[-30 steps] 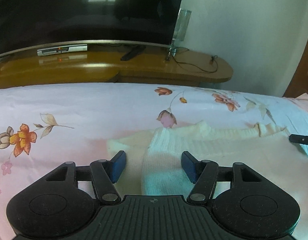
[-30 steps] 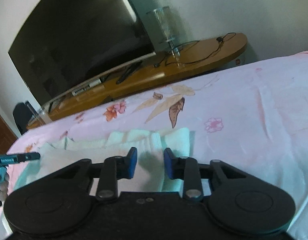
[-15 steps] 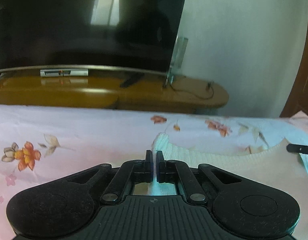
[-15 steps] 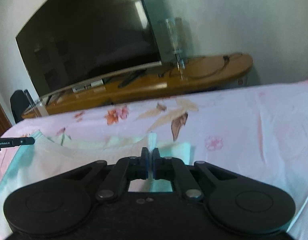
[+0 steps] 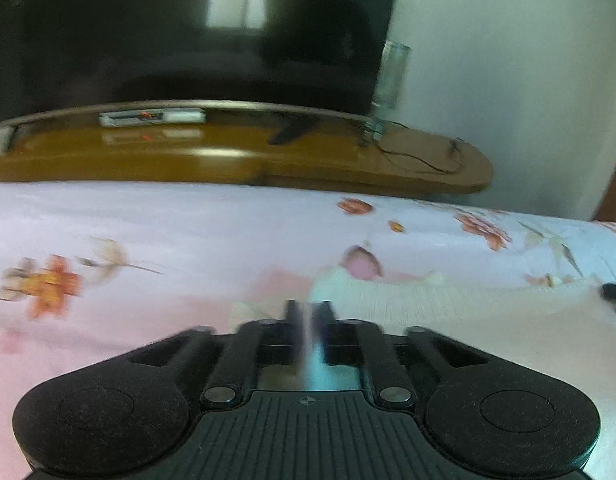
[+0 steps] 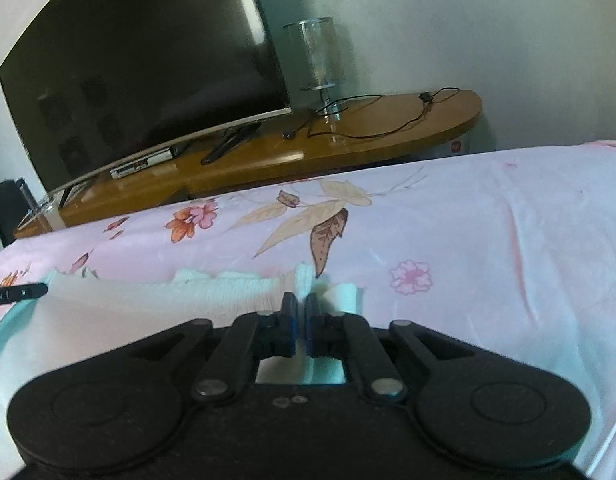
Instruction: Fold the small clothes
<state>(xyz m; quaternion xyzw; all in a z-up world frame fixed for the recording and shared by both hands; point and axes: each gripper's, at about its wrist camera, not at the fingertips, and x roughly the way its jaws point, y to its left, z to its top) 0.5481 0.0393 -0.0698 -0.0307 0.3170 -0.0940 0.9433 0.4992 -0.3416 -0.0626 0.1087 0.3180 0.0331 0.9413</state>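
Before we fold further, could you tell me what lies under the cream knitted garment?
The cream knitted garment lies on the pink floral bedsheet; anything beneath its middle is covered.

One garment, two grippers, one television, one glass vase, one wooden stand, one floral sheet.

Knit ribbed, soft cloth. Sheet smooth printed cloth. Stand glossy wood. TV glossy. Vase clear glass. Right gripper matt black plastic, metal rivets.
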